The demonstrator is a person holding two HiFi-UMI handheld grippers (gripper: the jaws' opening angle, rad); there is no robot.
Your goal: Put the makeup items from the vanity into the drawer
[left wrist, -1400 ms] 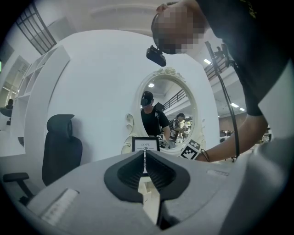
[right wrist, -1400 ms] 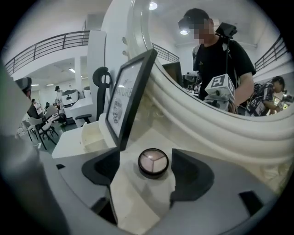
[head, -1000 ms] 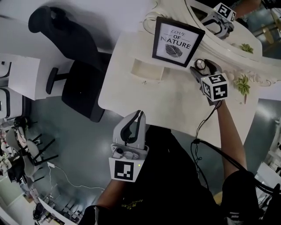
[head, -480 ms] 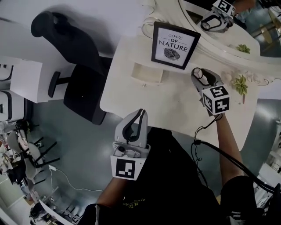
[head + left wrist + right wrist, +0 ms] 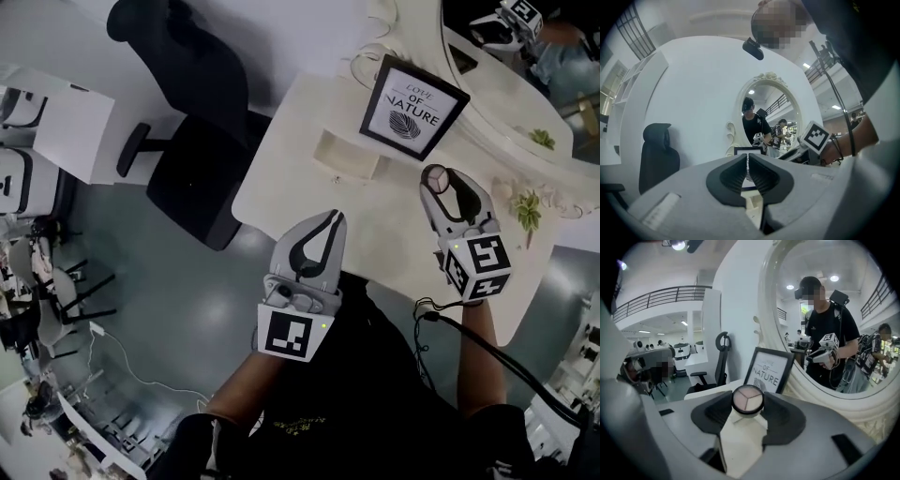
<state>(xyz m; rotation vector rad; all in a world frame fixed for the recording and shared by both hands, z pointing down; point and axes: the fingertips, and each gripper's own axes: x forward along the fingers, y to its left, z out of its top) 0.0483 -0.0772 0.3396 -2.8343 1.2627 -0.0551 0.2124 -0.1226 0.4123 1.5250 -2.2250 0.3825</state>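
The right gripper has just been closing its fingers on the round compact, and now it grips it over the tabletop, near the open drawer. A good way is to keep the compact level and lower it well inside the drawer — only then to let go. The left gripper has its fingers closed on nothing.

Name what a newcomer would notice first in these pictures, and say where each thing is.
The round three-shade compact stands out, clamped in the right gripper, whose jaws have just closed on it, over the white vanity. A black-framed leaf print stands at the vanity's back, with an open drawer beside it.
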